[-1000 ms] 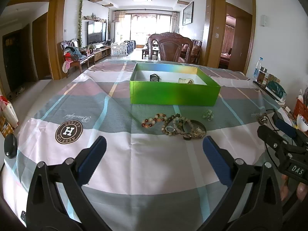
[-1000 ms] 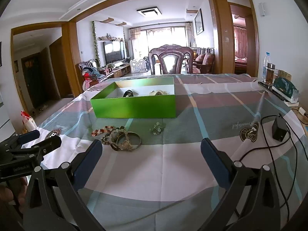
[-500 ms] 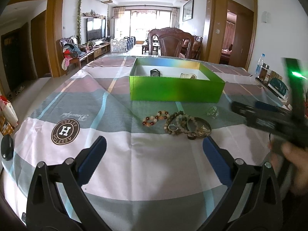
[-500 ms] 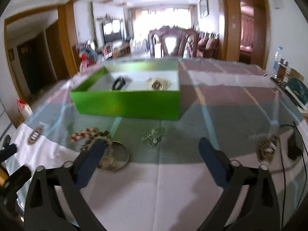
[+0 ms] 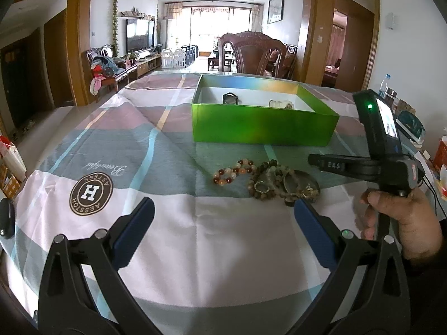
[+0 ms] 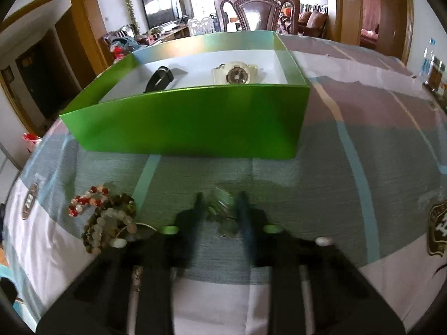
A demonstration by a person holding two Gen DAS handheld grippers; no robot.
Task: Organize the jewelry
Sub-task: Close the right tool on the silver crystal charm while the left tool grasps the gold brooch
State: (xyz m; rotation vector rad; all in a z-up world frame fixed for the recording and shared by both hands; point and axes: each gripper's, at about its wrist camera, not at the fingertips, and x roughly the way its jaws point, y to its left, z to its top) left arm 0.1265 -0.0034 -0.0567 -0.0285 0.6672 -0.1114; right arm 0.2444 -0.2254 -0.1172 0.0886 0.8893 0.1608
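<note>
The bench [image 5: 195,240] was seen covered by a plaid cloth, with a green box [image 6: 195,120] standing toward its far side. Inside the box a black watch [image 6: 161,79] and a white watch [image 6: 236,74] were already laid, well apart from each other. Between the box and the tools a heap of bead bracelets [image 5: 262,180] was left on the cloth, and just to the right of the heap, apart from it, a small greenish brooch-like piece [image 6: 222,209] was found.

The right tool [image 6: 220,209] was brought down over that small piece; its jaws had just been closing, and the piece was seen between the two fingers, though whether the pads already pressed on it could not be told through the blur. The left tool [image 5: 223,223] was held wide open, short of the heap, with nothing in it.

The step in hand was judged to be the pick-up of the small piece. For the next move, a firm pinch, a clean lift and a carry over the near wall of the box would be called for.
</note>
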